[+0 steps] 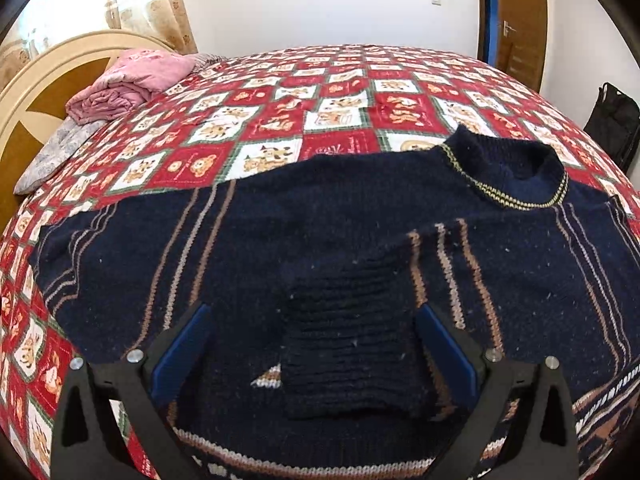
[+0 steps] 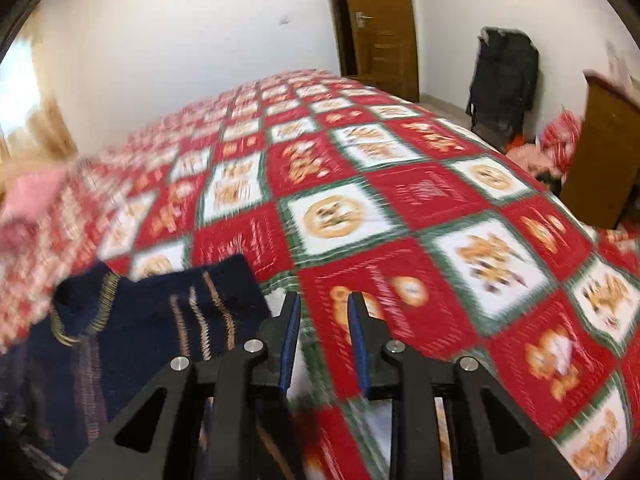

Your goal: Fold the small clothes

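Observation:
A small navy knitted sweater [image 1: 320,216] with tan and white stripes lies flat on the bed, its collar [image 1: 516,168] at the far right. One sleeve is folded across the body, and its ribbed cuff [image 1: 352,340] lies between the fingers of my left gripper [image 1: 316,312], which is wide open and holds nothing. In the blurred right wrist view the sweater's shoulder and collar [image 2: 132,320] lie at the lower left. My right gripper [image 2: 324,300] is above the bedspread, right of the sweater, with a narrow gap between its fingers and nothing in it.
The bed has a red, white and green checked bedspread [image 1: 340,92]. A folded pink blanket [image 1: 132,80] and a pillow [image 1: 52,156] lie by the headboard at the far left. A black bag [image 2: 504,80] and a wooden door [image 2: 380,28] stand beyond the bed.

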`<action>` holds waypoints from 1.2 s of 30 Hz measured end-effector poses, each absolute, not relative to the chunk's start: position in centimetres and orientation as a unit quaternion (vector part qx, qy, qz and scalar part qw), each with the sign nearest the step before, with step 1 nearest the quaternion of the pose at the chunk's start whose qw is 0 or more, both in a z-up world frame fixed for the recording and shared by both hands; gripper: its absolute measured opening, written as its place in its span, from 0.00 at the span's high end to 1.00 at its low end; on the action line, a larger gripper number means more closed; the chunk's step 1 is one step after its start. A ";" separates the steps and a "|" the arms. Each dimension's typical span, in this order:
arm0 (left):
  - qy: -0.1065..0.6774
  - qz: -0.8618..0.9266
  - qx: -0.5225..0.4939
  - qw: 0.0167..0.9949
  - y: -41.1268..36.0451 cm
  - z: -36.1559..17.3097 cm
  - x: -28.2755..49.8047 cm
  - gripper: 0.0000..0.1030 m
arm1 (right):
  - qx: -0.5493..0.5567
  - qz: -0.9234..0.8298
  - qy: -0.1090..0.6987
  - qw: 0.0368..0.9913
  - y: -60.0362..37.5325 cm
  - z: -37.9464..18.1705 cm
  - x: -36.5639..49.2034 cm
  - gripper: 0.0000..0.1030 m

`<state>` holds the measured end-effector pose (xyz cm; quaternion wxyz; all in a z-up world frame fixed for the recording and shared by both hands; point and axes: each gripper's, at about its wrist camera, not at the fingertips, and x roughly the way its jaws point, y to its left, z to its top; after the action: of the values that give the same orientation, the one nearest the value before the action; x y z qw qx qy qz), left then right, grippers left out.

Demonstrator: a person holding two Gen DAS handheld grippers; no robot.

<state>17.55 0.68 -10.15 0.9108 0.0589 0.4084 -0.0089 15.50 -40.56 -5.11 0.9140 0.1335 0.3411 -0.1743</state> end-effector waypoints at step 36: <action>0.398 0.259 -0.268 0.839 35.8 -11.8 24.4 0.39 | -0.007 0.026 0.342 0.939 -21.1 -10.7 13.9 0.13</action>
<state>24.44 35.84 -11.79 0.8385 -0.2675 0.3978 0.2590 13.90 -21.08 -10.70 0.9394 -0.0070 0.3417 0.0260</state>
